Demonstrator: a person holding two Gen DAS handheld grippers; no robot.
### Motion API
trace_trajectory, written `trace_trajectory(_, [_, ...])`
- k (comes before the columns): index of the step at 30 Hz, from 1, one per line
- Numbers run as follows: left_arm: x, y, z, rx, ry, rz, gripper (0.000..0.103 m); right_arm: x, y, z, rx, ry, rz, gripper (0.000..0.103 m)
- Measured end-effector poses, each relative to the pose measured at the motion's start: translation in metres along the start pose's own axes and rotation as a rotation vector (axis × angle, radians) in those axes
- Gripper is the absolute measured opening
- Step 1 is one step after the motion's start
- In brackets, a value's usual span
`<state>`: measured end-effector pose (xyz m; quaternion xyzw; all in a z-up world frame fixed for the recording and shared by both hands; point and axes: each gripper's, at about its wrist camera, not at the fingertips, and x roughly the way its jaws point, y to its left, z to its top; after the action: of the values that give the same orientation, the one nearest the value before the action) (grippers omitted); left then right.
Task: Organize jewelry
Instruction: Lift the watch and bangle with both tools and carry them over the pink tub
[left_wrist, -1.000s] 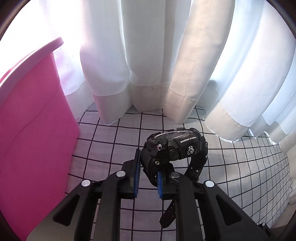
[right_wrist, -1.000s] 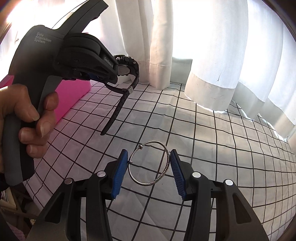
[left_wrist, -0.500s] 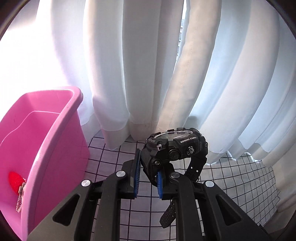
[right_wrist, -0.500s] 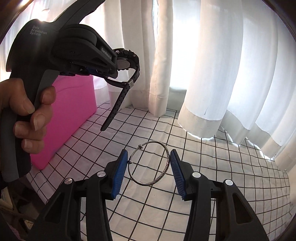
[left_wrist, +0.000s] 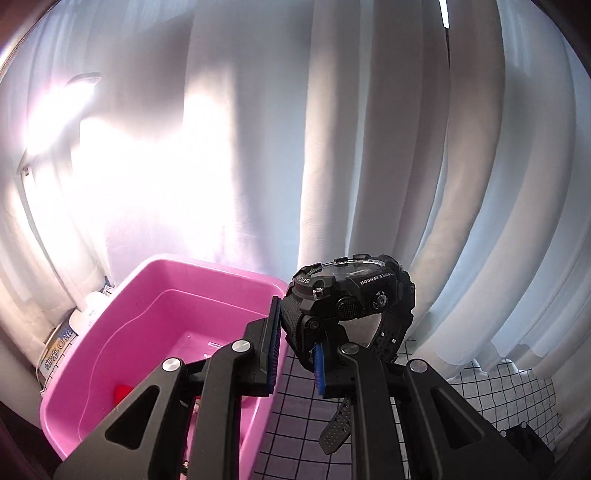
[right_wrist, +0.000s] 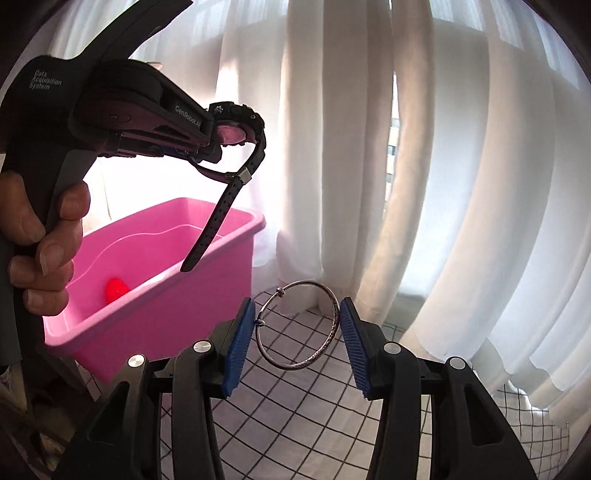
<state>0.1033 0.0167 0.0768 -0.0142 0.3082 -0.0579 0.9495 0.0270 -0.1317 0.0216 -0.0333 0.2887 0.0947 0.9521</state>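
Left wrist view: left hand-held gripper (left_wrist: 297, 354) nearly closed, blue pads clamped on the strap of a black watch (left_wrist: 351, 295) held in the air. Watch case upright-tilted, face up, lettering "TRIPLE SENSOR" on its side, "SPO…" on the bezel, rest unreadable. Loose strap end hanging down between the fingers. Below and to the left, a pink bin (left_wrist: 122, 332), open, with a red item (left_wrist: 123, 392) lying on its floor. Watch beside the bin's right rim, high above it. Checked cloth (left_wrist: 509, 398) over the worktop on the right; white curtains (left_wrist: 424, 166) behind. A labelled container (left_wrist: 59, 345) at far left beside the bin, writing too blurred to read.

Right wrist view: right hand-held gripper (right_wrist: 297, 343) about half open, blue pads pressing on either side of a silver bangle (right_wrist: 334, 317), which stands tilted between them, lifted off the checked cloth. At upper left, a hand (right_wrist: 40, 240) gripping the left tool, marked "Data Acquisition System" and "GenRobot.AI", with the watch at its tip, strap dangling over the far end of the pink bin. Red item visible inside the bin, near its left end. Curtains filling the far side.
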Motion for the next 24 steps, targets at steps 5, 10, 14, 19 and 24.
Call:
trace_trajectory(5, [-0.014,0.055,0.001,-0.034,-0.001,0.105,0.015,0.015,0.041,0.034,-0.050,-0.045,0.100,0.046])
trace_trajectory(10, [-0.017,0.111,-0.009,-0.077,0.033,0.202,0.015,0.039,0.086,0.064,-0.098,-0.054,0.189,0.046])
trace_trajectory(14, [-0.015,0.145,-0.021,-0.108,0.074,0.263,0.015,0.060,0.118,0.081,-0.133,-0.029,0.252,0.046])
trace_trajectory(19, [-0.001,0.175,-0.041,-0.152,0.132,0.292,0.015,0.090,0.144,0.092,-0.155,0.044,0.289,0.046])
trace_trajectory(24, [0.017,0.188,-0.055,-0.172,0.185,0.294,0.015,0.114,0.166,0.094,-0.179,0.114,0.307,0.046])
